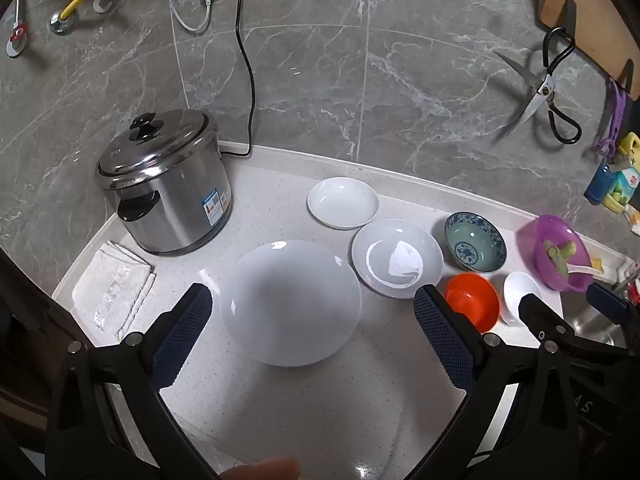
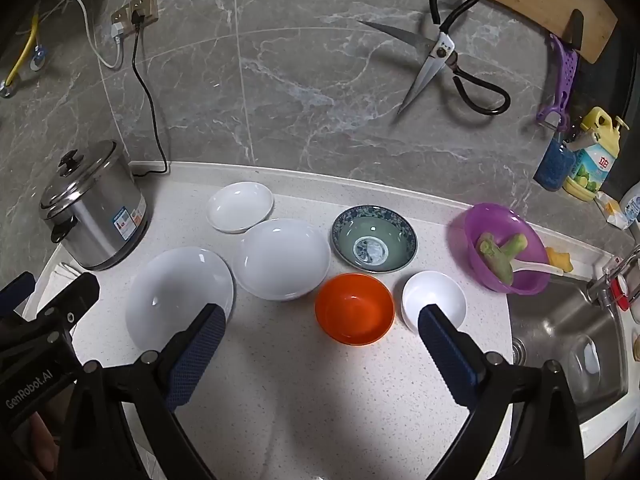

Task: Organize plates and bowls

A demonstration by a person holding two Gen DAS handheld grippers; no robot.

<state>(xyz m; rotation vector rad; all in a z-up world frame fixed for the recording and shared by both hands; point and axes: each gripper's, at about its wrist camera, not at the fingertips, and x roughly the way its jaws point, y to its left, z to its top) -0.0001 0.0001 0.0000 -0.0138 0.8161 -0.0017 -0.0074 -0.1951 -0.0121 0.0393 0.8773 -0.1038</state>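
Surface: pale speckled countertop against a grey marble-tiled wall, with a steel sink at the right end.
Large plate: white large plate lies flat nearest the left corner; seen between the left tool's fingers, not touched.
Medium plate: white medium plate just right of and behind the large one, rims near or touching; cannot tell which.
Small plate: white small plate furthest back, close to the wall.
Patterned bowl: blue-and-green patterned bowl upright, right of the medium plate.
Orange bowl: orange bowl upright, in front of the patterned bowl.
White bowl: small white bowl just beside the orange bowl, on its right.
Left gripper: left gripper spread wide, holding nothing, raised over the large plate.
Right gripper: right gripper spread wide, holding nothing, above the counter in front of the orange bowl.
Other items: steel rice cooker with lid on, at left; folded cloth in front of it; purple bowl holding green vegetable pieces, beside the sink; scissors hanging on the wall.
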